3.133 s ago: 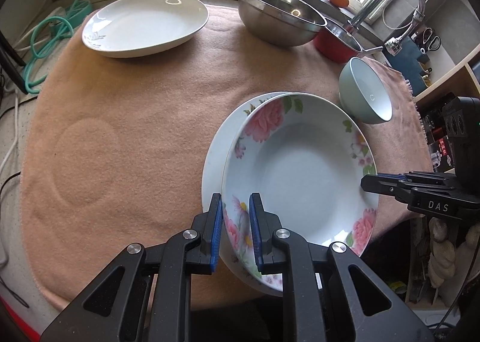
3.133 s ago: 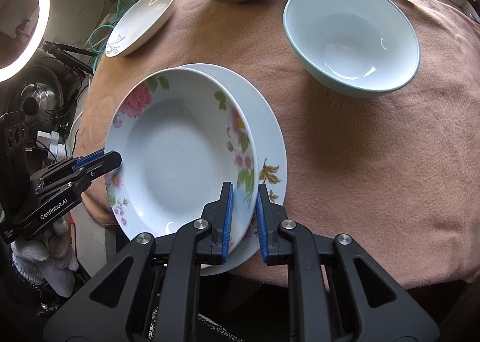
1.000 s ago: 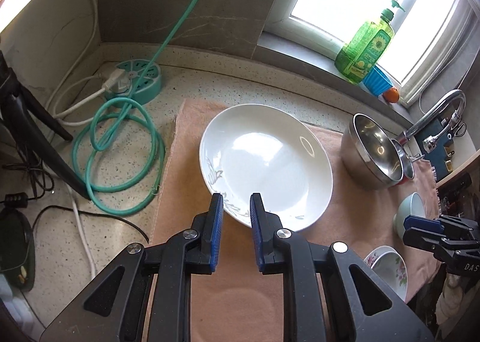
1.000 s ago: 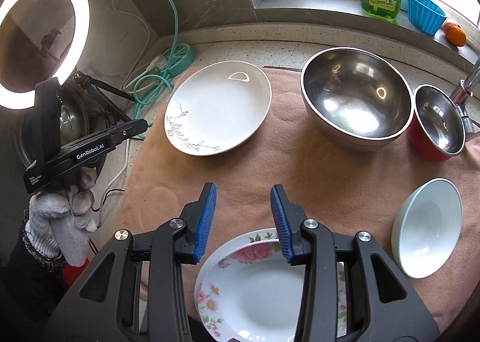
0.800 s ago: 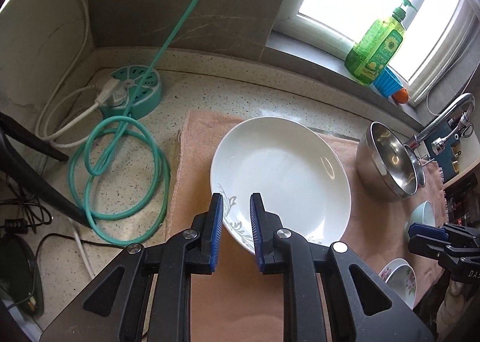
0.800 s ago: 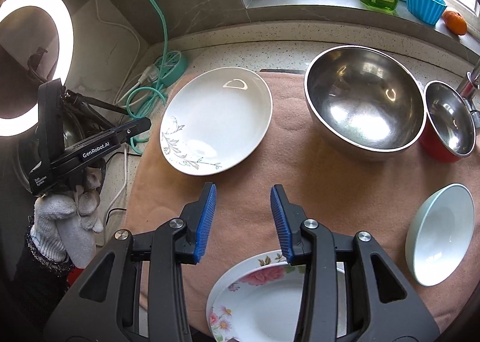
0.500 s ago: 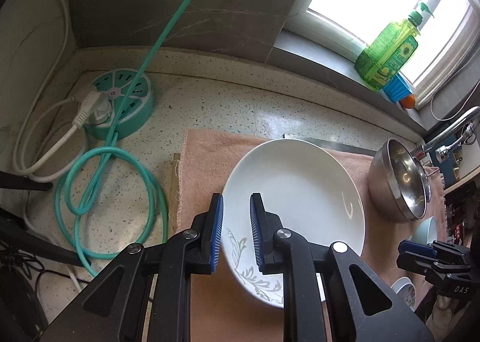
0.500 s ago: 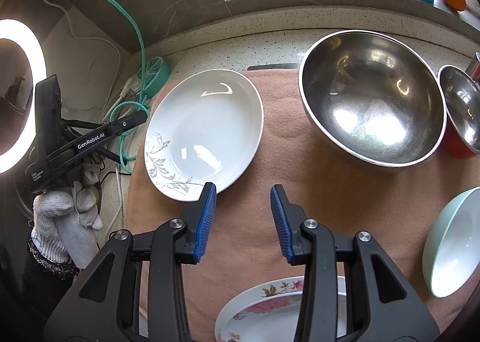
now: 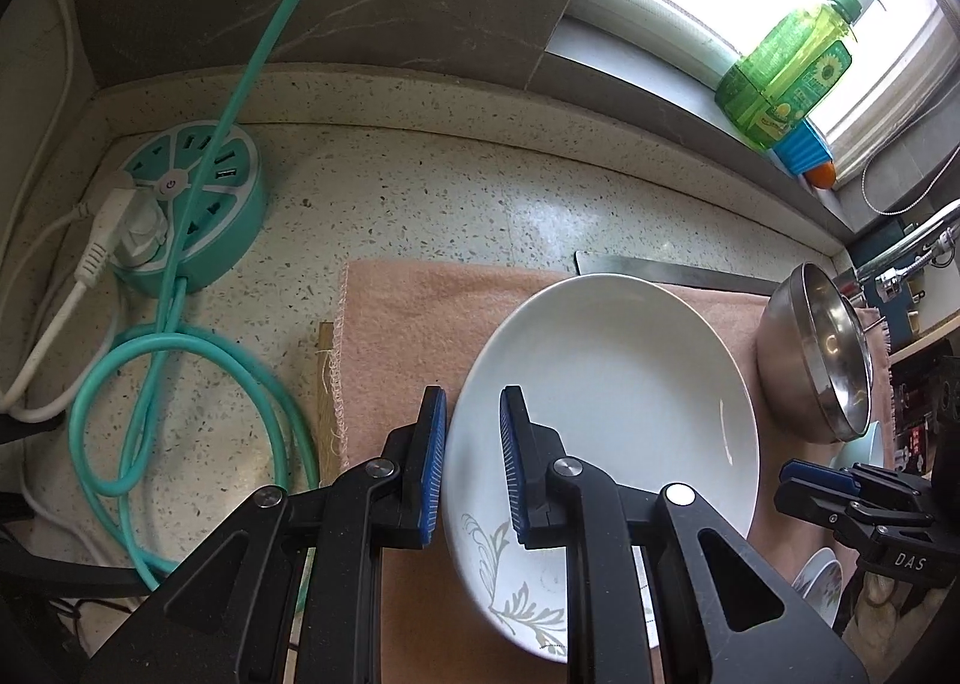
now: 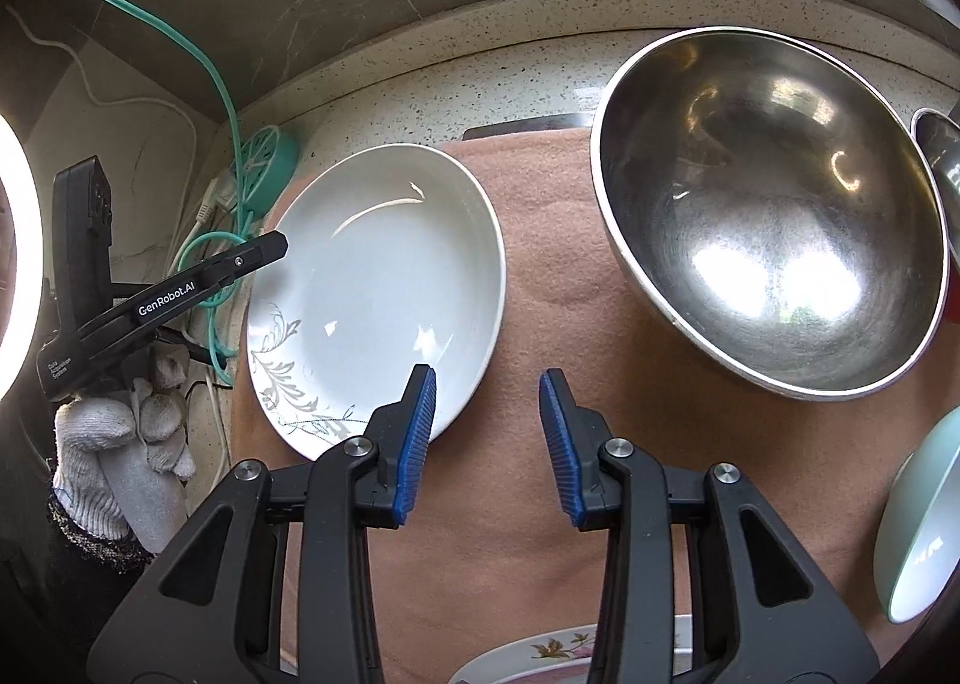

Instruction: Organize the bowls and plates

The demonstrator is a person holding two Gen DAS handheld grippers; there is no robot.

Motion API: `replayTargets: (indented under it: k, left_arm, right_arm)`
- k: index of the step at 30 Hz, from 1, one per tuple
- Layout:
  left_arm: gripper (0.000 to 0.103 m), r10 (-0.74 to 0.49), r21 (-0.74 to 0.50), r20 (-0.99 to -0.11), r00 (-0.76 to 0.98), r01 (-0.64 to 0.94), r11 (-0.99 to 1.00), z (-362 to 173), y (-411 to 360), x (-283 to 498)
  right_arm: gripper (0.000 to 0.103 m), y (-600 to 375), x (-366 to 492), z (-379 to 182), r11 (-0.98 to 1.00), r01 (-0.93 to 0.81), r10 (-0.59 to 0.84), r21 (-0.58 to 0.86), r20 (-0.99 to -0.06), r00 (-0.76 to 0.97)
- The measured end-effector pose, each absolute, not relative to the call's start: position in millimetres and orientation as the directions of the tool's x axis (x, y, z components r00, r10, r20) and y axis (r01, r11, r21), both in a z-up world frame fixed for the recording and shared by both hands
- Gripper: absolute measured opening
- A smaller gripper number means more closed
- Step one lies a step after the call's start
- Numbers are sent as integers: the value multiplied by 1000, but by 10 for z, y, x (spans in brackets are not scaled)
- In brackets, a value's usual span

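Note:
A white plate with a grey leaf pattern (image 9: 600,384) (image 10: 384,288) lies on the pink cloth (image 10: 540,276). My left gripper (image 9: 472,393) (image 10: 279,247) hangs at its left rim. The jaws stand a narrow gap apart, with the rim showing between them; I see no pad pressing on it. My right gripper (image 10: 487,375) (image 9: 786,483) is open wide over the cloth, its left finger above the plate's near right rim. The stacked floral plates (image 10: 570,660) (image 9: 822,576) lie at the near edge.
A large steel bowl (image 10: 768,240) (image 9: 816,360) stands right of the white plate, and a pale green bowl (image 10: 924,528) sits further right. A teal power strip (image 9: 192,204) with a coiled cable (image 9: 120,414) lies left of the cloth. A soap bottle (image 9: 780,78) stands on the sill.
Both grippers left the floral plates and moved down toward the white plate, which now fills more of both views. The left jaws kept their narrow gap; the right jaws stayed wide.

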State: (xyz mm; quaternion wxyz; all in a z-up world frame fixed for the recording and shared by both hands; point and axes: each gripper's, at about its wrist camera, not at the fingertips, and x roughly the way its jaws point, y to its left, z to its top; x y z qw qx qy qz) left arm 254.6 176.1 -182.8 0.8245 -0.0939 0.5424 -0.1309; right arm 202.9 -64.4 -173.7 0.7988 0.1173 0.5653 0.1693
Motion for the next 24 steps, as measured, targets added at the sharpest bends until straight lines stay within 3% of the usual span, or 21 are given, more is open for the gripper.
replayTargets:
  k: [24]
  left_arm:
    - [11,-330,-302,-869,368,133,944,-1888,1780,2562]
  right_arm:
    - [11,-426,2172,-1945,920,-125,393,373,-881,263]
